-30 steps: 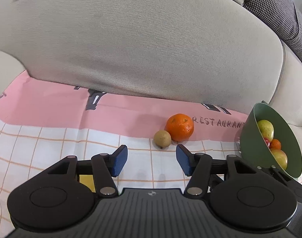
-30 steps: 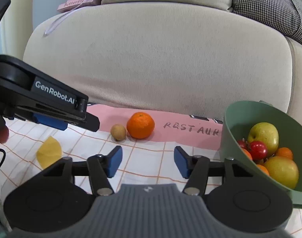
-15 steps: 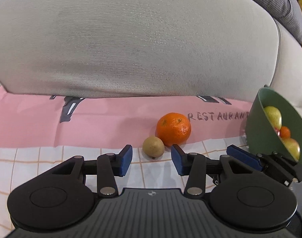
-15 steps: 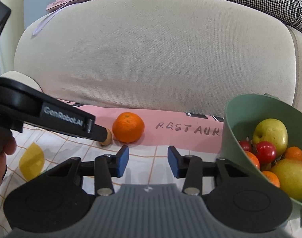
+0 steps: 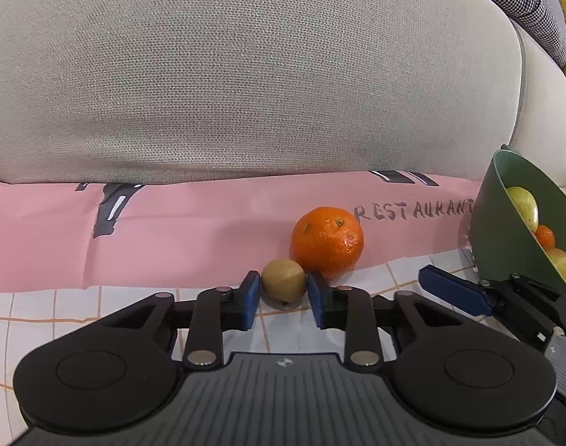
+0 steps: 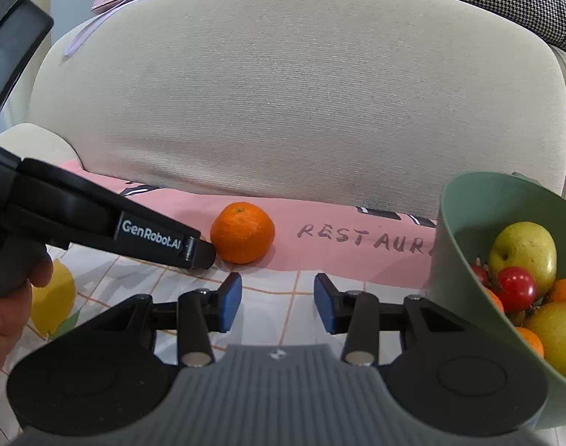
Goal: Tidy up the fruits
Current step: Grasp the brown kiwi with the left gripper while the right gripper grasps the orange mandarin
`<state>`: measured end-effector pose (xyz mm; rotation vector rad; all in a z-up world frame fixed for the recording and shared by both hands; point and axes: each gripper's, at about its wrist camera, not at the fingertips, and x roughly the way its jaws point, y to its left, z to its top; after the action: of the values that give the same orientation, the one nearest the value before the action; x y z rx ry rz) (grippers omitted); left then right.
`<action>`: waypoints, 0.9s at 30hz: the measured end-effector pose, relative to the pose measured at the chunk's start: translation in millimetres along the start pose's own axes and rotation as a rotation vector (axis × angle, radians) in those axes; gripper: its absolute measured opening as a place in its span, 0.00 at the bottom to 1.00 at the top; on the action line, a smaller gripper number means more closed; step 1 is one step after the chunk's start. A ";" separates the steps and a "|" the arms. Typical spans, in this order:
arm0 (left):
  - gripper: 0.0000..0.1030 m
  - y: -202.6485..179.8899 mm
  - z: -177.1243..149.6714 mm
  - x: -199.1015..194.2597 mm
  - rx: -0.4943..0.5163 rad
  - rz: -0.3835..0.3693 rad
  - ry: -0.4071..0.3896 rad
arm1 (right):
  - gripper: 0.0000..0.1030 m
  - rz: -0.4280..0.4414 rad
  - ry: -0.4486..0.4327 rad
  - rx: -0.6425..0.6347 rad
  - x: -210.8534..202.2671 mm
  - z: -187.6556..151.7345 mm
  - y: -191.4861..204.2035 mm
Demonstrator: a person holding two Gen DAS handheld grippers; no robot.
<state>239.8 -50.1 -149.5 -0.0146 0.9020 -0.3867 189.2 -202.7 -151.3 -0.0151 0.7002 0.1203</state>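
Sofa cloth point(image 5: 41, 308): left gripper point(image 5: 284, 295) jaws just closed, seemingly gripping upright-ish kiwi point(image 5: 284, 284); right gripper point(image 6: 278, 299) jaws half-open, empty.

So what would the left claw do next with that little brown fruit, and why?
Probably lift it straight up a little. The left gripper has just been closing and its blue pads now sit against both sides of the small brown fruit, which rests on the cloth right beside the orange. Lifting first should clear the orange before carrying the fruit toward the green bowl.
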 end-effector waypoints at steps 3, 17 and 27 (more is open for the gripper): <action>0.30 3.0 0.8 -4.2 -0.015 0.002 -0.011 | 0.39 0.008 -0.002 -0.008 2.6 1.5 1.9; 0.29 27.1 -1.3 -21.2 -0.134 0.064 -0.075 | 0.45 0.044 0.006 -0.063 26.1 19.6 19.8; 0.29 30.4 -3.4 -20.6 -0.135 0.071 -0.072 | 0.47 0.043 0.025 -0.046 46.3 30.9 21.1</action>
<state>235.5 -14.4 -141.2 -0.1195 0.8536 -0.2570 241.7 -175.2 -156.9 -0.0461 0.7228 0.1776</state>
